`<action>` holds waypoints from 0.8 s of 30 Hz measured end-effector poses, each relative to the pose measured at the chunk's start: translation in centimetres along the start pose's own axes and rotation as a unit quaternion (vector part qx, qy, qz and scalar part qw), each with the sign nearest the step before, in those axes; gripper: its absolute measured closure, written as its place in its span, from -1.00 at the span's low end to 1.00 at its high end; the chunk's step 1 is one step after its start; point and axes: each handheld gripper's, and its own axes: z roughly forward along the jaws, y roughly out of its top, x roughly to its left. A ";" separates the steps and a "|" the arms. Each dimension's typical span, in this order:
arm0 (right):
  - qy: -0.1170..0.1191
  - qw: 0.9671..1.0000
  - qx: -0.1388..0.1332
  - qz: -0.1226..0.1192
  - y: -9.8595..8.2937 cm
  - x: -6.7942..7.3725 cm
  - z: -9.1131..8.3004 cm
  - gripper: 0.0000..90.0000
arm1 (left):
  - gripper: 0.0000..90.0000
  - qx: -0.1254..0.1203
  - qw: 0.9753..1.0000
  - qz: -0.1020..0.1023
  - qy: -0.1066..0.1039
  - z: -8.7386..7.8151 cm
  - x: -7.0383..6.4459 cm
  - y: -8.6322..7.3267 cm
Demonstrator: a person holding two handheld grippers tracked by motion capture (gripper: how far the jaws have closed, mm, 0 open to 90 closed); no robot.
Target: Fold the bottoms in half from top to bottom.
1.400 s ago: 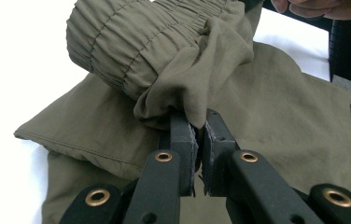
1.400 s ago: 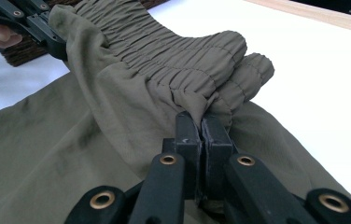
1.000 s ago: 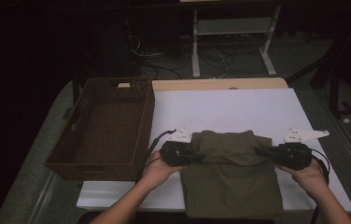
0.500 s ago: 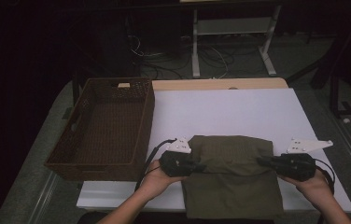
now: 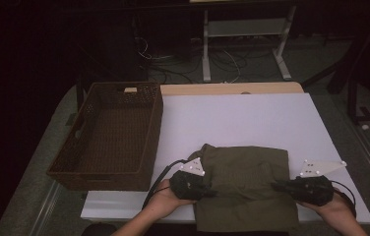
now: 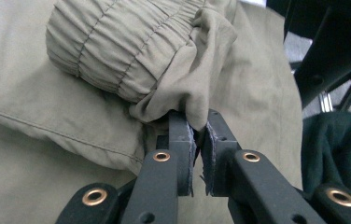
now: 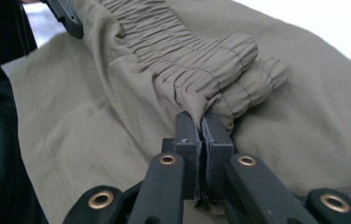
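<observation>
A: Left gripper (image 5: 211, 191) first. What is it doing?

B: It sits at the left edge of the olive garment (image 5: 244, 189), near the board's front edge. In the left gripper view its jaws are clamped on a bunched fold of that cloth (image 6: 197, 100), just below a gathered elastic band (image 6: 117, 46).

A: And what carries the garment?

B: A white board (image 5: 242, 120) lying on the table. The garment lies folded on the board's front part, right of the middle, and its lower hem hangs over the front edge.

A: Anything to the left of it?

B: A brown wicker basket (image 5: 151, 128) stands along the board's left edge, overlapping the left side of the board. It is well apart from the cloth.

A: Now the right side.

B: The right gripper (image 5: 277, 186) is at the garment's right edge, level with the left one. In the right gripper view its jaws are pressed tight together on the elastic waistband (image 7: 211, 70).

A: The hands?

B: One hand (image 5: 166, 199) comes in from the bottom behind the left tool, the other hand (image 5: 333, 209) behind the right, near the board's front right corner.

A: And the room behind?

B: Dark. Past the table's far edge a strip of bare wood (image 5: 232, 88) shows, then a floor with loose cables (image 5: 173, 64) and the white legs of a stand (image 5: 244, 37).
</observation>
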 end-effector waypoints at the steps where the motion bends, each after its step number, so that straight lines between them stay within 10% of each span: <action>1: 0.000 1.000 0.006 -0.001 -0.1 0.0 0.2 0.91 | 0.84 0.004 1.000 0.001 -0.001 0.1 0.1 -0.1; 7: 0.008 0.999 0.038 0.000 -0.5 -0.2 0.9 0.78 | 0.54 0.032 0.999 0.001 -0.010 0.7 0.2 -0.3; 14: 0.004 0.999 -0.019 0.025 0.6 -0.6 -0.4 0.19 | 0.02 -0.011 1.000 -0.014 -0.006 -2.4 0.4 0.4; 24: -0.023 0.999 -0.021 0.043 3.4 -3.6 0.6 0.78 | 0.79 -0.054 0.994 -0.036 0.090 -2.6 3.8 2.1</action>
